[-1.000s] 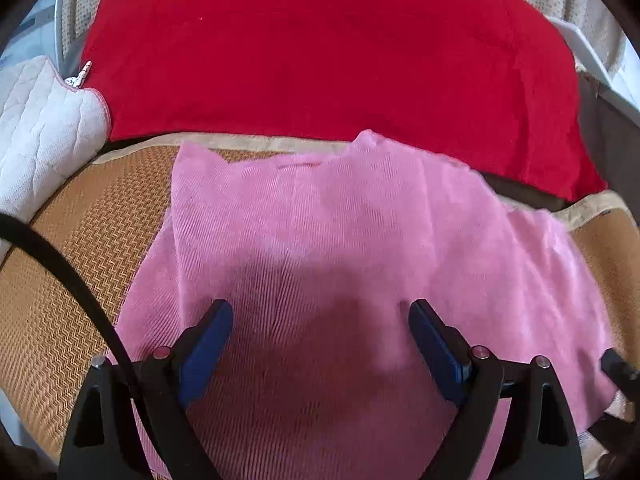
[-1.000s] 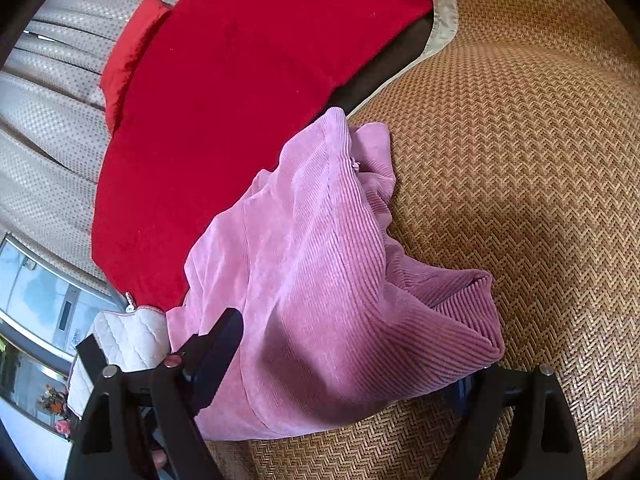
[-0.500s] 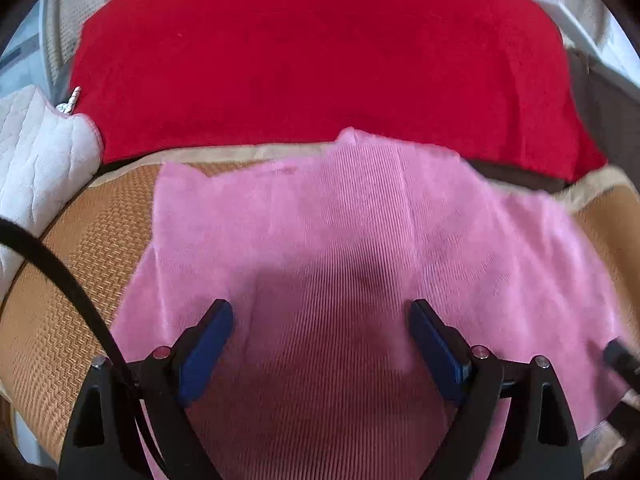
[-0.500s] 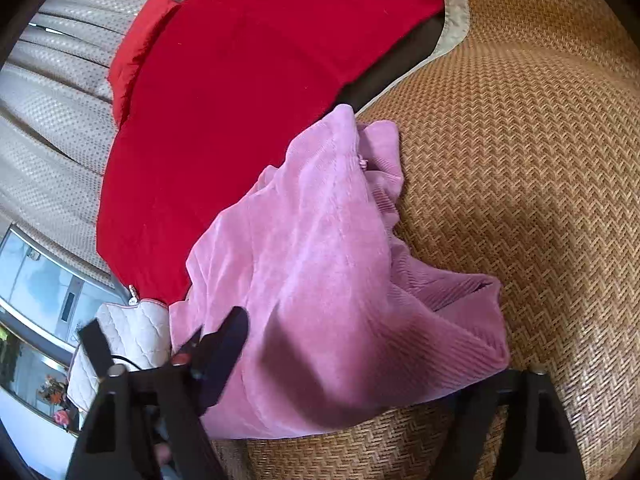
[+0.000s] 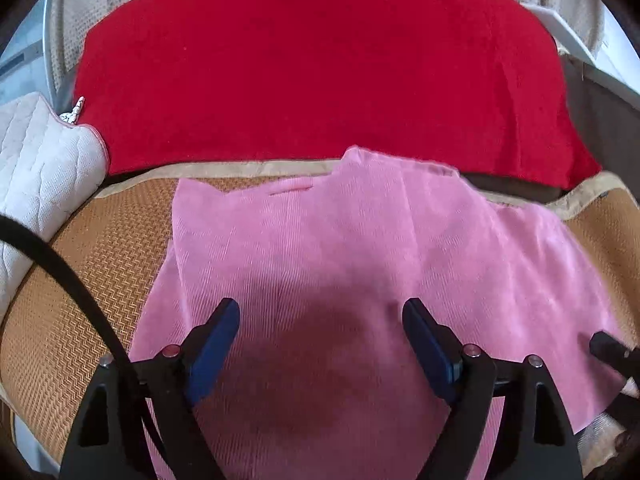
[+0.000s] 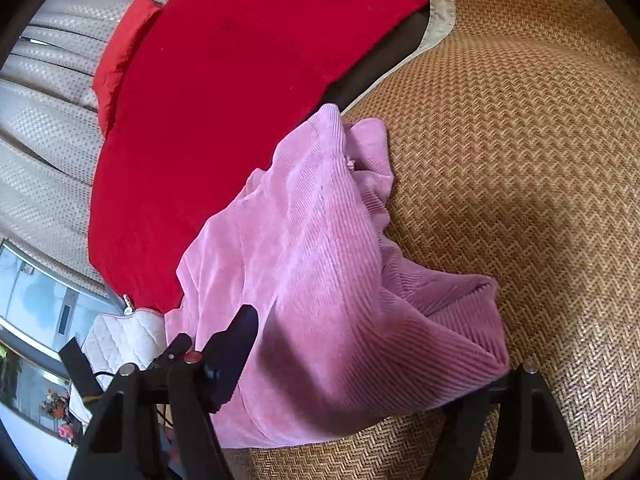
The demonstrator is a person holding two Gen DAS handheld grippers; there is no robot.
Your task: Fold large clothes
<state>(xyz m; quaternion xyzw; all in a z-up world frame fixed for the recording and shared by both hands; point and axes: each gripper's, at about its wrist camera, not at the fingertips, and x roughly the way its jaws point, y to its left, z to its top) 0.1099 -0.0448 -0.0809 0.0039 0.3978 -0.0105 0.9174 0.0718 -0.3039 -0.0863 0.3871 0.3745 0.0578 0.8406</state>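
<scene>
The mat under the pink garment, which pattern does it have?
A tan woven herringbone mat, clearest in the right wrist view.

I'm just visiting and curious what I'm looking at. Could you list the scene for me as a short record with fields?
Garment: pink ribbed cloth, spread out with bunched folds on its right side
Surface: woven tan mat with a pale border
Behind it: red blanket, beside a white quilted pad
Left tool: open, fingers spread above the pink cloth, gripping nothing
Right tool: open; one finger is hidden behind the cloth's bunched edge
Fold progress: cloth not yet a neat fold
</scene>
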